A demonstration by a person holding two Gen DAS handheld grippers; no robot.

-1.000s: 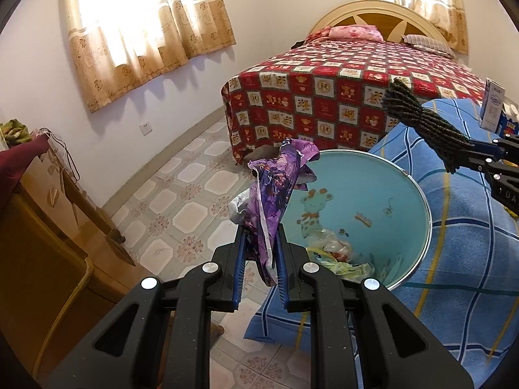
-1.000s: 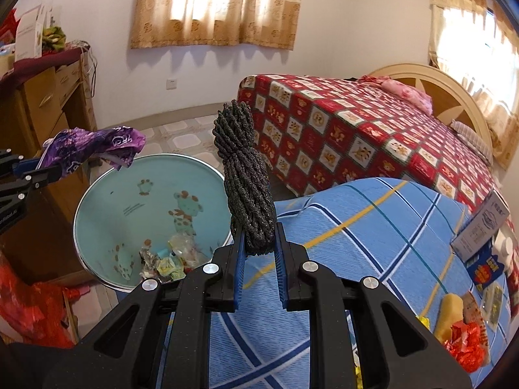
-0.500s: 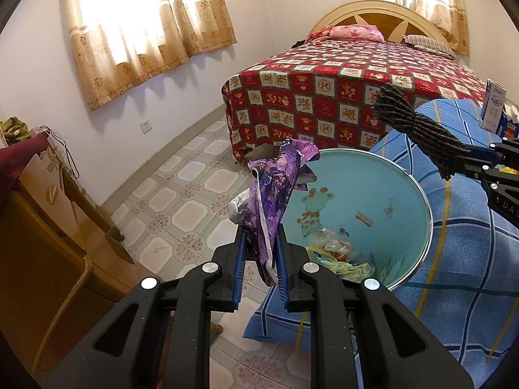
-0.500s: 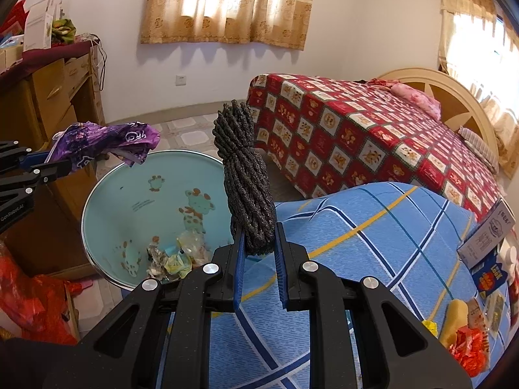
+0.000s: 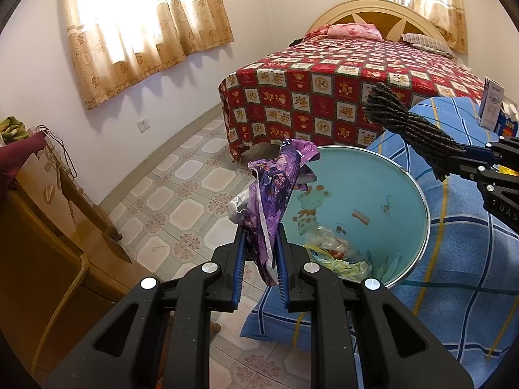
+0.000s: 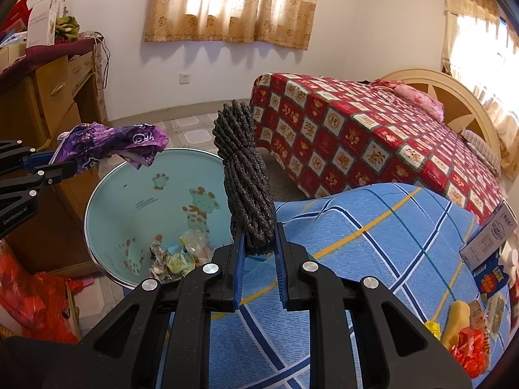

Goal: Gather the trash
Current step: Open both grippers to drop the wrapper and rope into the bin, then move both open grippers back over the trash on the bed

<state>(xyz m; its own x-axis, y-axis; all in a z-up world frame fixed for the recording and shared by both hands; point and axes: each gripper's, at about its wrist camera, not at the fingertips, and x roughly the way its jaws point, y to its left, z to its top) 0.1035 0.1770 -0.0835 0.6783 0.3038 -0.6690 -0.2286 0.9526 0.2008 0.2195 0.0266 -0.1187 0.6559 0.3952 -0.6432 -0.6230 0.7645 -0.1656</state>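
My left gripper (image 5: 259, 243) is shut on a crumpled purple wrapper (image 5: 275, 191) and holds it over the near rim of a light blue trash bin (image 5: 382, 181) with cartoon animals and some trash inside. My right gripper (image 6: 258, 240) is shut on a dark grey rope bundle (image 6: 243, 175) that stands upright above the blue checked cloth, next to the bin (image 6: 136, 201). The left gripper and wrapper (image 6: 110, 146) show at the left of the right wrist view. The rope (image 5: 408, 126) shows at the right of the left wrist view.
A blue checked cloth (image 6: 373, 259) carries a box, a yellow piece and red wrappers (image 6: 470, 350) at its right end. A bed with a red patterned cover (image 5: 340, 74) stands behind. A wooden cabinet (image 5: 39, 227) is at the left. The floor is tiled.
My right gripper has carried the rope bundle closer to the bin's rim. My left gripper keeps the purple wrapper almost still over the bin's edge.
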